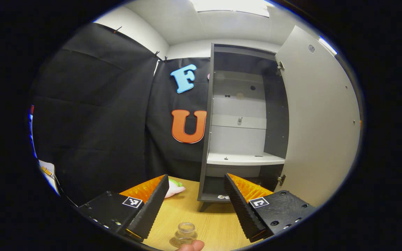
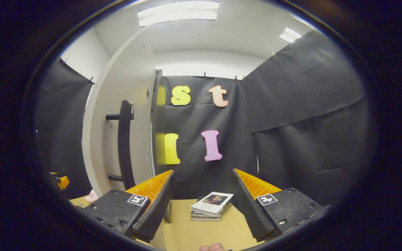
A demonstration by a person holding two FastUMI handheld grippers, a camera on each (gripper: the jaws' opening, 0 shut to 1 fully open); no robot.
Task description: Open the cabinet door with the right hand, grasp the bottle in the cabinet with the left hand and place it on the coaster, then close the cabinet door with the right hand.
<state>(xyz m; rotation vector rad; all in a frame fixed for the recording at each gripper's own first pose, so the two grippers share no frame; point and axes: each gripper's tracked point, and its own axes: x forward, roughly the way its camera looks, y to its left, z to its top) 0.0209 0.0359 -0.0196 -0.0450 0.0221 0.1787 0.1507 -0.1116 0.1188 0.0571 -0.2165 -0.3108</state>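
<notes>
The grey cabinet [image 1: 244, 158] stands on the wooden table with its white door [image 1: 321, 122] swung wide open to the right. A small clear glass bottle [image 1: 186, 233] stands upright near the table's front, seemingly on a round brownish coaster [image 1: 173, 243]. My left gripper [image 1: 196, 176] is open, with the bottle low between its fingers and touching neither. In the right gripper view, the door [image 2: 138, 104] and its black bar handle [image 2: 125, 146] are to the left. My right gripper [image 2: 203, 170] is open and holds nothing, off to the right of the handle.
A pink and green soft toy [image 1: 175, 188] lies on the table left of the cabinet. A small stack of books [image 2: 212, 206] lies ahead of the right gripper. A fingertip [image 1: 192, 246] shows at the bottom edge. Black cloth walls close the booth.
</notes>
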